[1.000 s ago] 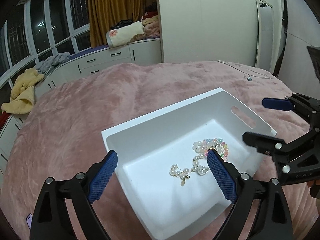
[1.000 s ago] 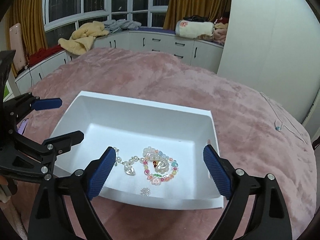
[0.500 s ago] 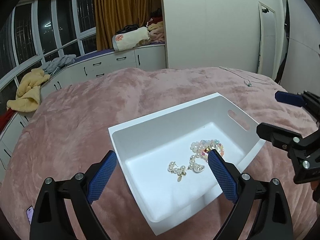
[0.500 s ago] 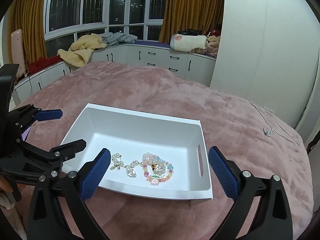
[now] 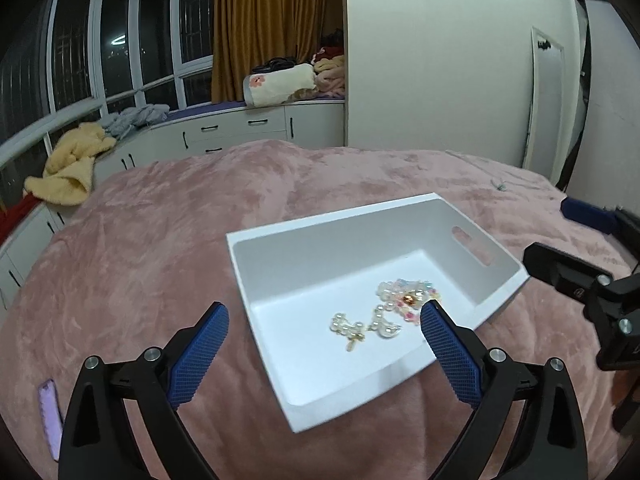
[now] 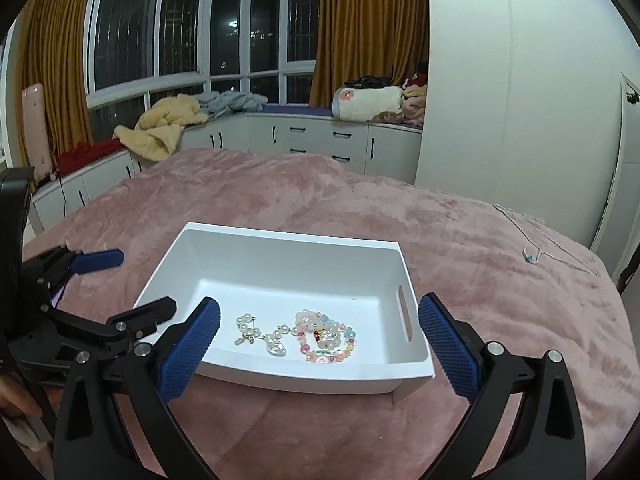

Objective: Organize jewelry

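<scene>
A white tray [image 5: 320, 220] [image 6: 288, 236] with a slot handle rests on the pink bed cover. In it lie a pearl piece with a heart pendant [image 5: 348, 328] [image 6: 256, 332] and a pastel beaded bracelet [image 5: 404, 296] [image 6: 326, 338]. My left gripper [image 5: 324, 311] hovers off the tray's near left corner, its jaws opening with nothing between the blue pads. My right gripper [image 6: 319, 306] stands open in front of the tray's near wall, holding nothing. Each appears in the other's view: the right gripper [image 5: 546, 230] right of the tray, the left gripper [image 6: 146, 280] left of it.
A purple phone [image 5: 50, 416] lies on the cover at the near left. A thin white cord [image 6: 532, 252] lies at the bed's far right. White window-seat cabinets [image 6: 312, 140] with piled blankets run behind the bed. A hand [image 6: 12, 396] shows at the left edge.
Both grippers have drawn back from the tray, which now looks smaller and farther off. The right jaws have spread wider. The jewelry has not moved.
</scene>
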Demonstrator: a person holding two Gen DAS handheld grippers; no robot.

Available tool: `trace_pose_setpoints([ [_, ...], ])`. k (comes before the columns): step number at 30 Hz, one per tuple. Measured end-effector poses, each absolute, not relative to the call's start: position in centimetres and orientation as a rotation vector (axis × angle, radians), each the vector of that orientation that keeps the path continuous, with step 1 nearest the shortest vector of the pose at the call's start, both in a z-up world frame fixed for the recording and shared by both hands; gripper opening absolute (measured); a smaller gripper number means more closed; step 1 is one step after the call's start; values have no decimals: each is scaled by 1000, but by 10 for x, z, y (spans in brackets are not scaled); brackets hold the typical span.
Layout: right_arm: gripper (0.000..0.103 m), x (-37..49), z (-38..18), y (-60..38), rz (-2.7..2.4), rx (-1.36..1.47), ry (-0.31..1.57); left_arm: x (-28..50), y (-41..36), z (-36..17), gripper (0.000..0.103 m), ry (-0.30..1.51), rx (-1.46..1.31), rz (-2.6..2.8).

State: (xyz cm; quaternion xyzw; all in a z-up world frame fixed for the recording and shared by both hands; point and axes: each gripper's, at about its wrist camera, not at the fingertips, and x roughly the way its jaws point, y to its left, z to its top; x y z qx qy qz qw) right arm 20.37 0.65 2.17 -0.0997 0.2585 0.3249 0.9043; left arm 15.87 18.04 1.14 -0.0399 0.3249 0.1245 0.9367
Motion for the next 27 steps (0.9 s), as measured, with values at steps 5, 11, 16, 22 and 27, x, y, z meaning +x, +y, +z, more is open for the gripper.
trace_pose_setpoints([
  [5,98,196,10,3,668,-183,522,153,174,3,97,657,-83,260],
  [11,98,195,0,2,668,-174,540,148,172,-6,97,645,-101,298],
  [16,98,197,-2,1,665,-166,541,146,174,-8,97,634,-108,333],
  [22,98,195,-2,1,659,-167,531,145,173,-8,97,622,-87,351],
  [27,98,196,-2,1,659,-172,533,148,172,-5,97,614,-78,356],
])
